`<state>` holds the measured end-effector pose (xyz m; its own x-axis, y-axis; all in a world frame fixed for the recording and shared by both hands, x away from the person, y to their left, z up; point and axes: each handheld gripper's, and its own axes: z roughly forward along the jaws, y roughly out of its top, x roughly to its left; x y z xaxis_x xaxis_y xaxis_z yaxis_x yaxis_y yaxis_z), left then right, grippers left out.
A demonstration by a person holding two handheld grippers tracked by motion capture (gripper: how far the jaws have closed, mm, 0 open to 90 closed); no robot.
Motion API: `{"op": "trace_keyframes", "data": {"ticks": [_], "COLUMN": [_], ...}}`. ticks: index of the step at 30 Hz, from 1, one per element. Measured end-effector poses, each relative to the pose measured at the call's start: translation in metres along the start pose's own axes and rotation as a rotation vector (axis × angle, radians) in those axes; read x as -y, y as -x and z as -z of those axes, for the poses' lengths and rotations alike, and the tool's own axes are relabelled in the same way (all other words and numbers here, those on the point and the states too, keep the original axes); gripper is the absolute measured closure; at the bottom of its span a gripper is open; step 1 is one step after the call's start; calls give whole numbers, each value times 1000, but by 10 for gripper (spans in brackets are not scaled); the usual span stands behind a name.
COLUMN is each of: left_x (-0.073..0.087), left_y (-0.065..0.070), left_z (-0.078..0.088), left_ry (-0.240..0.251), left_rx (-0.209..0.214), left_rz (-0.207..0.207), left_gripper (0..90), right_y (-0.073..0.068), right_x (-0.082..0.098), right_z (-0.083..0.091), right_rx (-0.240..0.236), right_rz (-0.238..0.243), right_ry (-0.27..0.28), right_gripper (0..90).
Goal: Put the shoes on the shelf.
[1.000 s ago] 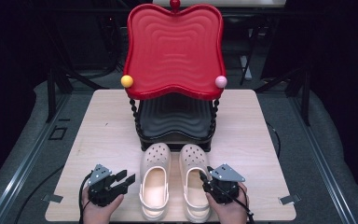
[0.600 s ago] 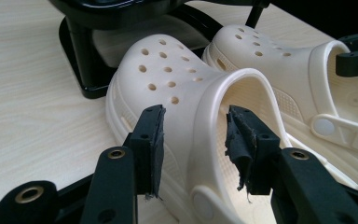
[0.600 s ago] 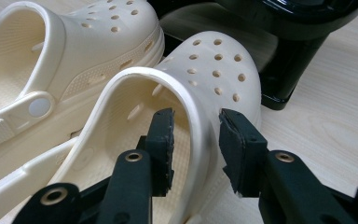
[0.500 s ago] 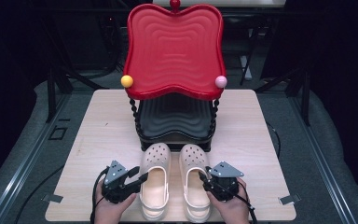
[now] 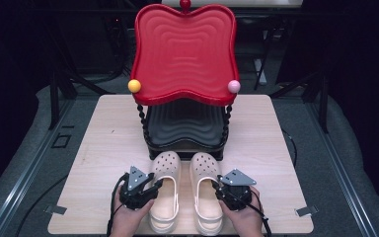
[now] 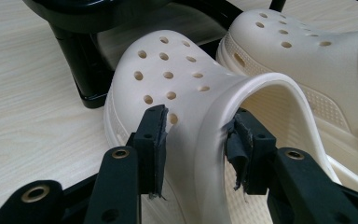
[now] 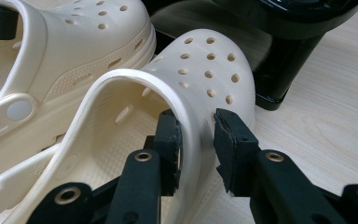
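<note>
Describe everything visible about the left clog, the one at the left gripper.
The left clog is cream, foam-like, with round holes over its toe cap. It lies upright on the wooden table, toe toward the black lower shelf, beside its twin. The left gripper straddles its outer side wall, jaws just closing, one pad inside, one outside; firm contact is unclear.

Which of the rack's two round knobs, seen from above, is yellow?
The knob on the red tray's left corner is yellow; the one at its right corner is pink.

no readable text, labels or numbers
</note>
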<state>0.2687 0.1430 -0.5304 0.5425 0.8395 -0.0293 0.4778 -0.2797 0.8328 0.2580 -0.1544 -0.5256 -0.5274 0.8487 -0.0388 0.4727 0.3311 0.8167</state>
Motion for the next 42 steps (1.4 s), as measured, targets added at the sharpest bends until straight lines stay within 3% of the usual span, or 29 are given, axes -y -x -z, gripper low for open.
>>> {"op": "trace_keyframes", "data": {"ticks": [13, 14, 15, 17, 23, 26, 30, 31, 37, 42], "left_x": [2, 2, 2, 2, 3, 4, 5, 5, 5, 7], "left_y": [-1, 0, 0, 1, 2, 3, 6, 6, 13, 12], "left_z": [1, 1, 2, 3, 7, 9, 11, 11, 12, 12], "left_ry": [8, 16, 10, 14, 15, 7, 6, 3, -7, -6], "left_rx": [-24, -26, -28, -29, -24, -13, -10, 0, 21, 17], "left_rz": [-1, 4, 0, -6, -10, -17, -24, -24, -25, -14], "left_gripper": [653, 658, 665, 676, 718, 735, 764, 765, 742, 694], "right_y": [-2, -2, -3, -4, -6, -6, -10, -11, -23, -20], "right_x": [1, 1, 2, 1, 2, 2, 1, 0, -1, 1], "right_z": [-1, 1, -1, 1, 0, 2, 2, 4, 3, 4], "right_rx": [17, 18, 30, 27, 46, 47, 83, 82, 84, 57], "right_rz": [-9, -6, -6, 0, 7, 13, 7, 5, -3, -3], "right_ry": [23, -7, 26, 5, 25, 0, 3, -18, -20, -9], "right_gripper": [729, 732, 734, 734, 738, 754, 801, 802, 781, 746]}}
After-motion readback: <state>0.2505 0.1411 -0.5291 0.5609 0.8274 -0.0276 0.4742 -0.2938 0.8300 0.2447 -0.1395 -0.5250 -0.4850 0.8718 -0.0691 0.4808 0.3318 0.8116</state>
